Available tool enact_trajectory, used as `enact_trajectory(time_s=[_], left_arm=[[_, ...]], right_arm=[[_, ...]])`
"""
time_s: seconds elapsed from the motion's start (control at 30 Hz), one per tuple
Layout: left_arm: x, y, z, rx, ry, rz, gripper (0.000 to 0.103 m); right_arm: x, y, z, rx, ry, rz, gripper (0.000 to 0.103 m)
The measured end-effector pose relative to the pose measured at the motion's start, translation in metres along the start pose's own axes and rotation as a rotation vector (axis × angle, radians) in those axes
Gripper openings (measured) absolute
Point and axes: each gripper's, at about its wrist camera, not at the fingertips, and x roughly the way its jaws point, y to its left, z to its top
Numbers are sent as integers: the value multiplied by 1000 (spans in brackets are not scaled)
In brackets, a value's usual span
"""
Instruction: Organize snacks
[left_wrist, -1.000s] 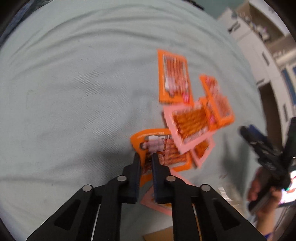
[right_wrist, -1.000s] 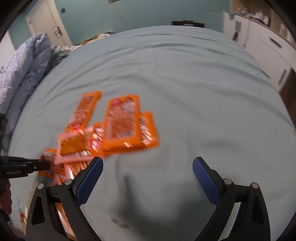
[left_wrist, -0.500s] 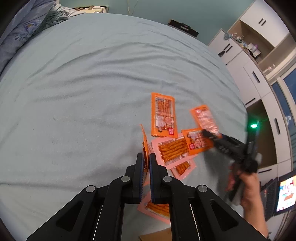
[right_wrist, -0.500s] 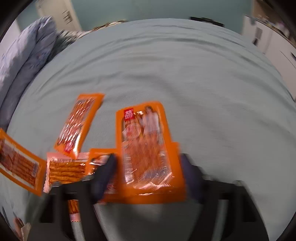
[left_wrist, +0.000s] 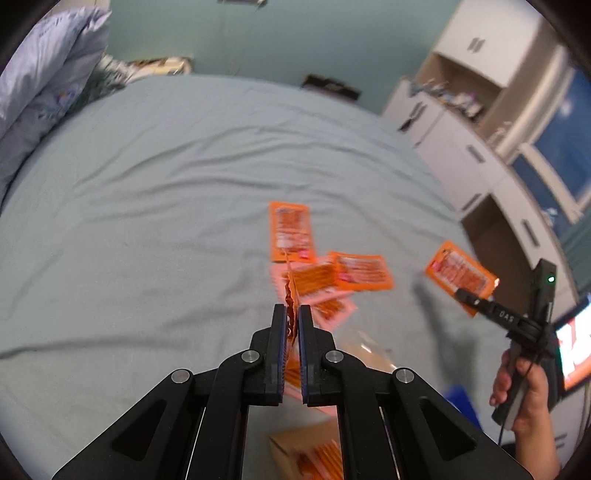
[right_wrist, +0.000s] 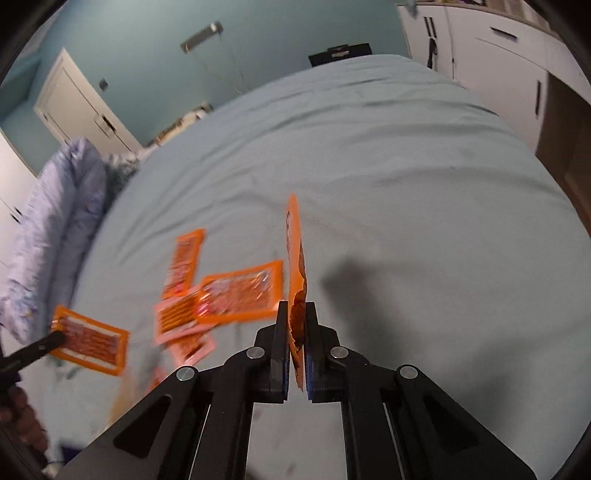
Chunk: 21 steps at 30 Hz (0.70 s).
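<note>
Left wrist view: left gripper (left_wrist: 292, 318) pinches one orange packet (left_wrist: 290, 295) edge-on, lifted off the bed (left_wrist: 147, 206).
Right wrist view: right gripper (right_wrist: 296, 317) is clamped on a second packet (right_wrist: 294, 258), also edge-on.
Remaining snacks: loose pile (left_wrist: 325, 280) lying on the sheet.
Box (left_wrist: 310, 456): near, below the left fingers.
Advice: keep both grips firm and carry the packets flat over the box before letting go.
</note>
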Motion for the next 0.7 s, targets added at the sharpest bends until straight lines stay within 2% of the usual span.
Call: enact_trajectory(time_s=[0.1, 0.23, 0.33, 0.47, 0.57, 0.63, 0.7], left_arm=[[-34, -3, -24, 14, -67, -51, 5], [-70, -2, -53, 12, -144, -84, 5], [-87, -14, -71, 78, -172, -117, 5], [-100, -33, -82, 151, -208, -180, 5], [-89, -49, -86, 204, -147, -213, 5], [-62, -65, -93, 268, -37, -138, 5], [-36, -79, -101, 349, 55, -47, 6]], right_arm=[[-40, -2, -32, 38, -29, 57, 4], [-85, -5, -66, 47, -87, 123, 4], [-113, -4, -99, 47, -124, 162, 4], [-126, -6, -128, 60, -140, 208, 4], [-130, -20, -133, 56, -140, 250, 4], [-130, -20, -133, 33, -143, 254, 4], [-135, -22, -135, -8, -146, 215, 4]])
